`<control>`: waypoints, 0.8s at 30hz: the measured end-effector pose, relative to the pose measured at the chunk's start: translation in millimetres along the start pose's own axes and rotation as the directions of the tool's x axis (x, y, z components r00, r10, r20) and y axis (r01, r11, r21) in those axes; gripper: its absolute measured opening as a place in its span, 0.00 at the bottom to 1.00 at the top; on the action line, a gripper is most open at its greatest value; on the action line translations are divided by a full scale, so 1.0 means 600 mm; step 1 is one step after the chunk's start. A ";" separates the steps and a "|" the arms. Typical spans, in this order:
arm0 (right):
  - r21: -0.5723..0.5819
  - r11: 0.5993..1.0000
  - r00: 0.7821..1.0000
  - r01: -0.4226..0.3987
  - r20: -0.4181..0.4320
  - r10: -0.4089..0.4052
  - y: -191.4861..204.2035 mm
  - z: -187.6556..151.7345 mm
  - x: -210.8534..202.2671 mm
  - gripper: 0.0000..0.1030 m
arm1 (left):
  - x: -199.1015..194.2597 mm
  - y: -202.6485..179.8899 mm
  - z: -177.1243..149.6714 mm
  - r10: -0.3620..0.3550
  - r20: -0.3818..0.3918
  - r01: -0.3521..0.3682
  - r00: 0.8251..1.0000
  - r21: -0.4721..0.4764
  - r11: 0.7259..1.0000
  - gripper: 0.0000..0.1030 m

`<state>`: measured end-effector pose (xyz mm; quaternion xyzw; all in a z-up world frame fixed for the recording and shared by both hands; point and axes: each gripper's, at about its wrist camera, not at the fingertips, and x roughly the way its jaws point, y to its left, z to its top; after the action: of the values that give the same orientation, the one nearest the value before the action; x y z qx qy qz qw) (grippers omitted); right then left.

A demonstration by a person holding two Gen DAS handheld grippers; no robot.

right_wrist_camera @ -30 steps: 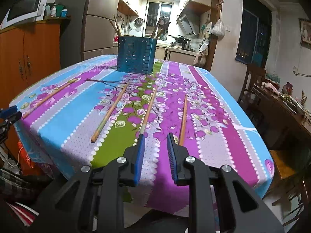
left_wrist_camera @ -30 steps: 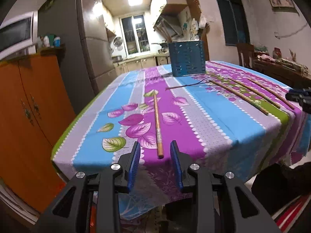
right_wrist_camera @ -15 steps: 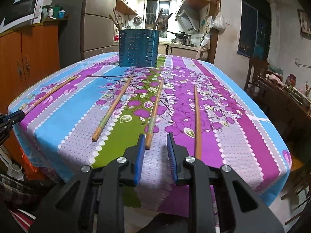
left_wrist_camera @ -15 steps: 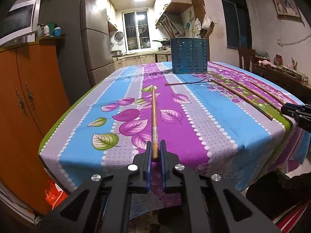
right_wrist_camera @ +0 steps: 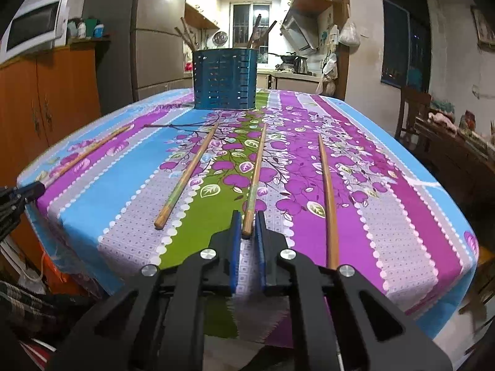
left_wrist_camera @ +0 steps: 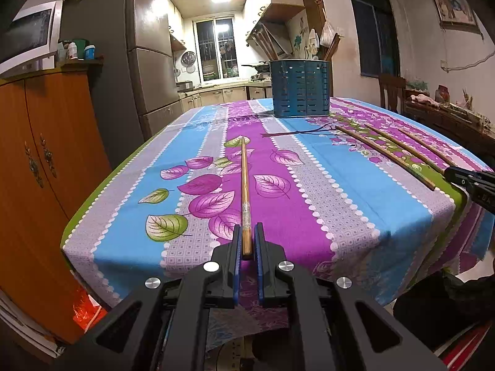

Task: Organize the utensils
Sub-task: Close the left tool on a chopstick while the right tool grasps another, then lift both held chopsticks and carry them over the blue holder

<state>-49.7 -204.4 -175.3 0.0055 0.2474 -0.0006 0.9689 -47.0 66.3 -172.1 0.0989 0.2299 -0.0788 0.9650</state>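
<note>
**Both grippers clamped on chopstick ends**

The left gripper [left_wrist_camera: 246,241] has its blue pads pressed on the near end of a chopstick [left_wrist_camera: 244,185] lying on the tablecloth [left_wrist_camera: 355,191]. The right gripper [right_wrist_camera: 246,227], jaws just closed, pinches the near end of the middle chopstick [right_wrist_camera: 255,179]. Each stick's long axis runs away toward the blue utensil holder [right_wrist_camera: 225,78] at the table's far end, which holds several upright sticks. Both grippers tilt slightly downward over the near table edge.

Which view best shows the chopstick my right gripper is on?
The right wrist view: the chopstick runs full length from the right gripper, shut on its near end. The left wrist view shows it only far right, partly behind that gripper.
</note>
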 end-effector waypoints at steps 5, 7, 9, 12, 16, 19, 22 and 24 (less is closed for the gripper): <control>0.027 1.000 1.000 -0.002 0.016 0.001 0.000 -0.001 -0.001 0.05 | 0.001 -0.003 -0.002 0.000 0.013 0.000 1.000 0.001 1.000 0.08; 0.033 0.999 1.000 -0.004 0.013 0.004 -0.003 0.001 -0.002 0.05 | 0.002 -0.001 -0.003 -0.001 0.011 0.001 1.000 -0.005 1.000 0.07; 0.042 0.999 1.000 -0.006 0.014 0.005 -0.007 0.003 -0.005 0.05 | 0.001 -0.002 -0.003 0.002 0.009 -0.002 1.000 -0.006 1.000 0.07; 0.053 0.999 1.000 -0.006 0.020 0.005 -0.014 0.008 -0.010 0.05 | -0.004 -0.007 -0.003 0.018 0.014 -0.018 1.000 0.005 1.000 0.07; 0.046 0.999 1.000 -0.010 0.028 0.009 -0.015 0.014 -0.015 0.05 | -0.012 -0.017 0.004 0.068 0.032 -0.069 0.997 0.038 0.997 0.07; 0.039 0.999 0.999 -0.012 0.037 0.011 -0.016 0.021 -0.021 0.05 | -0.017 -0.018 0.010 0.095 0.047 -0.097 0.994 0.054 0.994 0.07; 0.040 0.999 0.999 -0.008 0.053 0.006 -0.018 0.029 -0.029 0.05 | -0.024 -0.017 0.016 0.104 0.055 -0.107 0.993 0.063 0.992 0.07; 0.040 0.999 0.998 -0.004 0.069 0.001 -0.019 0.037 -0.034 0.05 | -0.033 -0.016 0.026 0.105 0.074 -0.110 0.992 0.063 0.992 0.07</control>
<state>-57.3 -216.4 -146.2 0.0252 0.2140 -0.0043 0.9765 -60.0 55.7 -150.9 0.1405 0.1873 -0.0379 0.9715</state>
